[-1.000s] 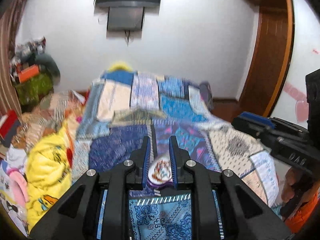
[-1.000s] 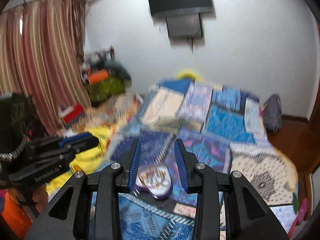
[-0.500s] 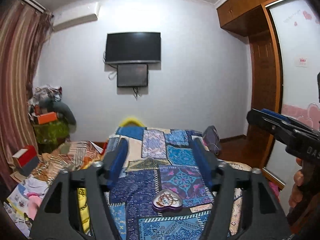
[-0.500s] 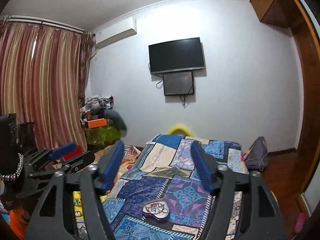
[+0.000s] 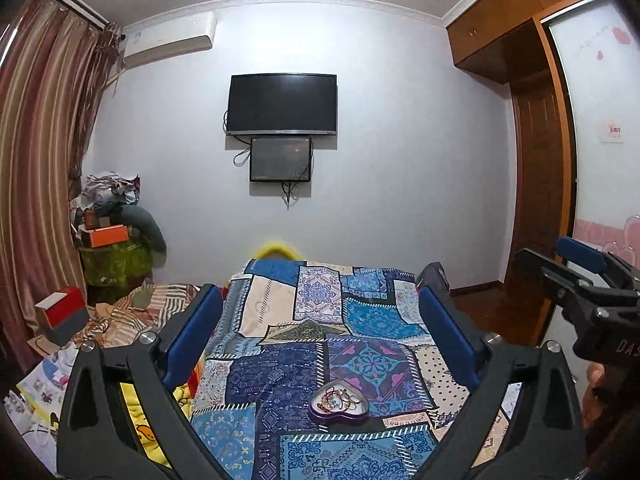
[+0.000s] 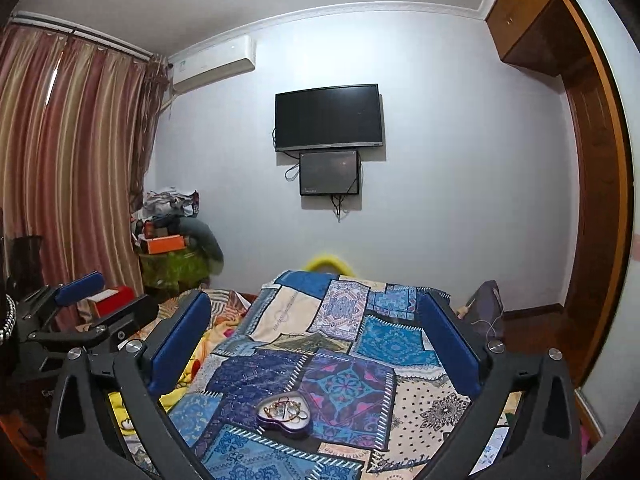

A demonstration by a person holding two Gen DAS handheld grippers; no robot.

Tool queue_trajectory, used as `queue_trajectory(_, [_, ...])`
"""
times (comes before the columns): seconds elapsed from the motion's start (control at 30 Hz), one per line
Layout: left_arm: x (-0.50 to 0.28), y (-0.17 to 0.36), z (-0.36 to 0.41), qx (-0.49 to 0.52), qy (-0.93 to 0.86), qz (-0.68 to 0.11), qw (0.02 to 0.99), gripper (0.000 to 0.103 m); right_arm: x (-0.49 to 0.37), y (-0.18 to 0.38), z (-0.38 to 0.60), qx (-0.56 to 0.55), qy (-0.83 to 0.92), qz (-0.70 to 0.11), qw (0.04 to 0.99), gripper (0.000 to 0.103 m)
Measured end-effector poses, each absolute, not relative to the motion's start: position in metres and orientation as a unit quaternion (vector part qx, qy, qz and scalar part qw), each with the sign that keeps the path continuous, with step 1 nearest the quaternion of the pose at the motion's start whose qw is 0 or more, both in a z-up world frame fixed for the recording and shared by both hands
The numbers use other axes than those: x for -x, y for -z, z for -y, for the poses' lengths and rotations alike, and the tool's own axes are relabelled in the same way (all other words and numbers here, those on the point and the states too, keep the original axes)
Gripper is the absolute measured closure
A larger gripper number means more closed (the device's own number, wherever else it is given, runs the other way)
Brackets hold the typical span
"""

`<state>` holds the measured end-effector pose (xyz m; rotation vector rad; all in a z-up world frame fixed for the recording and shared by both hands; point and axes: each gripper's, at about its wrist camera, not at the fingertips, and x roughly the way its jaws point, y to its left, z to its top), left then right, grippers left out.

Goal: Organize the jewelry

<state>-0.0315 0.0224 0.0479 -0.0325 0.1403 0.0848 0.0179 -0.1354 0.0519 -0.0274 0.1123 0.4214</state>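
A purple heart-shaped tray holding several gold bangles and rings lies on the blue patchwork bedspread. It also shows in the right wrist view. My left gripper is open and empty, raised well above and behind the tray. My right gripper is open and empty too, held at a similar height. Each gripper shows at the edge of the other's view: the right one and the left one.
A wall TV with a smaller screen below hangs ahead. Striped curtains and a cluttered pile stand at the left. A red and grey box lies on bedding. A wooden wardrobe stands at the right.
Both grippers have opened wide and lifted back from the heart tray, which lay close between their fingers one second ago. The view now takes in the whole room.
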Motion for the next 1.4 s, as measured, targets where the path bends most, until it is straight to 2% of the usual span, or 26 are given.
queue_trajectory(1.4, [0.023,-0.043,-0.028,0.021,-0.04,-0.083,0.996,0.001,-0.016,-0.049,0.137,0.013,-0.218,-0.079,0.973,0.0])
